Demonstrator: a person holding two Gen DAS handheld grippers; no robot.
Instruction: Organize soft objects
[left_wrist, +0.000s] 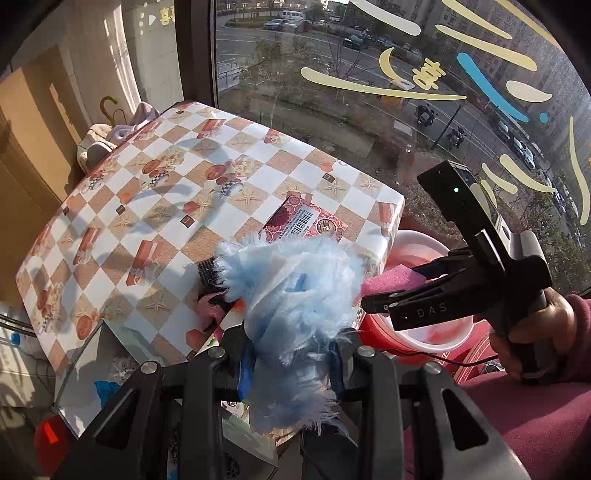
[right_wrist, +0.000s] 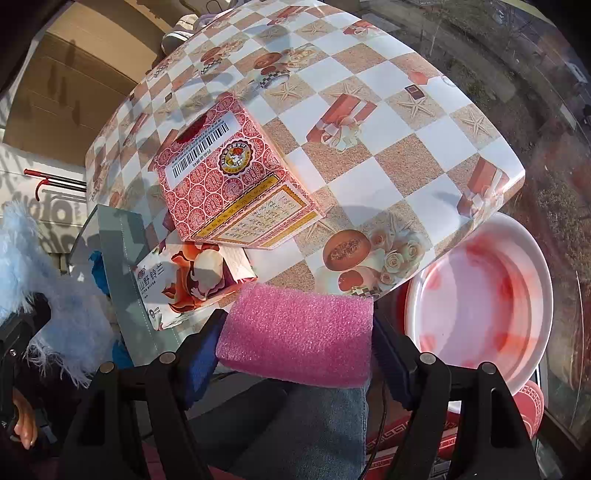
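Fluffy pale-blue frayed cloth (left_wrist: 291, 295) clamped in the left gripper (left_wrist: 291, 365), porous pink foam sponge block (right_wrist: 295, 336) squeezed by the right gripper (right_wrist: 295, 354) beside the checkered starfish-print tablecloth (right_wrist: 388, 147), barcoded red patterned box (right_wrist: 221, 162) lying on it, "DAS" read on the right gripper.

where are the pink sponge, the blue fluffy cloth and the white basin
pink sponge (right_wrist: 295, 334): right wrist view, middle of its top face.
blue fluffy cloth (left_wrist: 291, 295): left wrist view, centre of the bunched fabric.
white basin (right_wrist: 480, 295): right wrist view, inner wall.
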